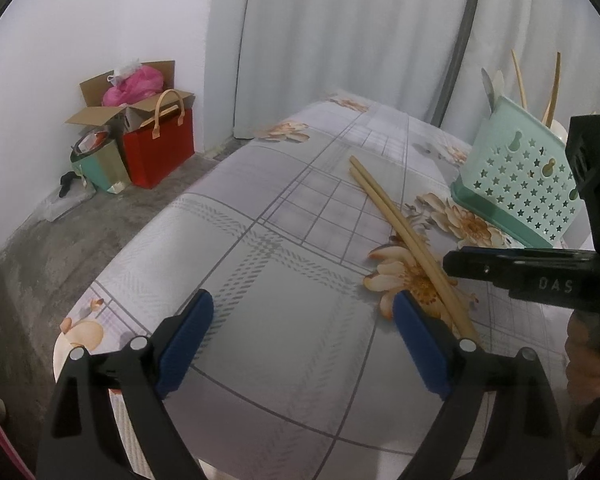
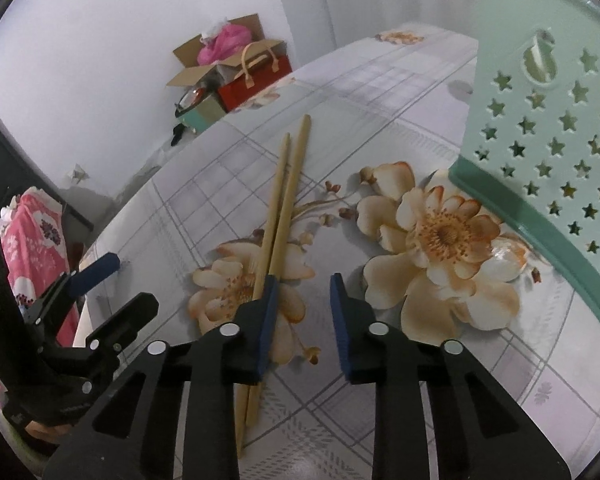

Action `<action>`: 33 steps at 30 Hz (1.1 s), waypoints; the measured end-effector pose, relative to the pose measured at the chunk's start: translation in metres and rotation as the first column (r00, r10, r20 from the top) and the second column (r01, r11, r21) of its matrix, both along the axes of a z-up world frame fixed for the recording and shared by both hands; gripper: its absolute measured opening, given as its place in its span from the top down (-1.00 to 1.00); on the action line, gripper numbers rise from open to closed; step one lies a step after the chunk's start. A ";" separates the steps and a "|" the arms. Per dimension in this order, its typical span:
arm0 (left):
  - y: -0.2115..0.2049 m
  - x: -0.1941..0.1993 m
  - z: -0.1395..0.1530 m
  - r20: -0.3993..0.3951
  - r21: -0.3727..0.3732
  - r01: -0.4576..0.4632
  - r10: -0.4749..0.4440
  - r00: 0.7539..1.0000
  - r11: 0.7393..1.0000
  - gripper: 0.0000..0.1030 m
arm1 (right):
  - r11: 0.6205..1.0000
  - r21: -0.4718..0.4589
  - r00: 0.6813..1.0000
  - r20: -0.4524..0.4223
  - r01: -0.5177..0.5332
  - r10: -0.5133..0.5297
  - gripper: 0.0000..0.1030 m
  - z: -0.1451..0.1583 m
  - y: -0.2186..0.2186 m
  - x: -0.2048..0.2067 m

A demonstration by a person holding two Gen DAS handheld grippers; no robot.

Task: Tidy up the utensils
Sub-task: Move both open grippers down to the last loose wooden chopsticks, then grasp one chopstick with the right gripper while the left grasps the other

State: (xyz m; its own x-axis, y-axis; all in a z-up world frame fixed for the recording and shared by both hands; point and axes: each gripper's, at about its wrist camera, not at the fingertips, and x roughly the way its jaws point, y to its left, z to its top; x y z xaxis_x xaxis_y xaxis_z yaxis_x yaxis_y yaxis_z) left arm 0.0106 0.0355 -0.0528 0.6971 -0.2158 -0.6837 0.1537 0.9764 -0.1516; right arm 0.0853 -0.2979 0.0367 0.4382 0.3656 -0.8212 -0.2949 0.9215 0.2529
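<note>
Two wooden chopsticks (image 1: 396, 224) lie side by side on the flowered tablecloth (image 1: 260, 240); they also show in the right wrist view (image 2: 284, 196). A mint-green utensil holder with star holes (image 1: 520, 176) stands at the back right, with chopsticks and a spoon sticking out of it; it fills the right of the right wrist view (image 2: 548, 128). My left gripper (image 1: 302, 316) is open and empty, left of the chopsticks. My right gripper (image 2: 302, 312) is open just above the table, its left finger (image 2: 266, 316) over the chopsticks, nothing between its jaws.
On the floor at the far left wall are a red bag (image 1: 160, 152), an open cardboard box with pink plastic (image 1: 128, 92) and a green box (image 1: 96, 164). A curtain hangs behind the table. A pink flowered cloth (image 2: 36, 240) hangs at the left.
</note>
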 end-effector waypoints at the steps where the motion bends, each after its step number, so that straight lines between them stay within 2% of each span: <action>1: 0.000 -0.001 0.000 0.000 0.002 0.001 -0.001 1.000 1.000 -0.74 | 1.000 -0.004 1.000 0.004 -0.009 0.009 0.58 0.000 0.001 0.000; 13: -0.001 -0.001 0.000 0.001 0.015 0.000 0.000 1.000 1.000 -0.75 | 0.998 0.000 0.997 0.040 -0.062 0.062 0.65 0.007 0.012 0.002; 23: -0.001 -0.002 0.000 0.002 0.017 0.002 -0.002 1.000 1.000 -0.77 | 0.996 -0.047 0.996 0.041 -0.078 0.080 0.88 -0.002 0.020 0.004; 30: 0.000 -0.001 0.003 0.009 0.019 0.000 0.000 1.000 1.000 -0.77 | 0.992 -0.106 0.995 0.065 -0.067 0.074 0.90 -0.001 0.023 0.005; 33: -0.005 0.000 0.009 0.029 -0.020 0.055 -0.054 0.998 0.998 -0.77 | 0.993 -0.108 0.997 0.061 -0.036 0.043 0.92 -0.002 0.015 0.005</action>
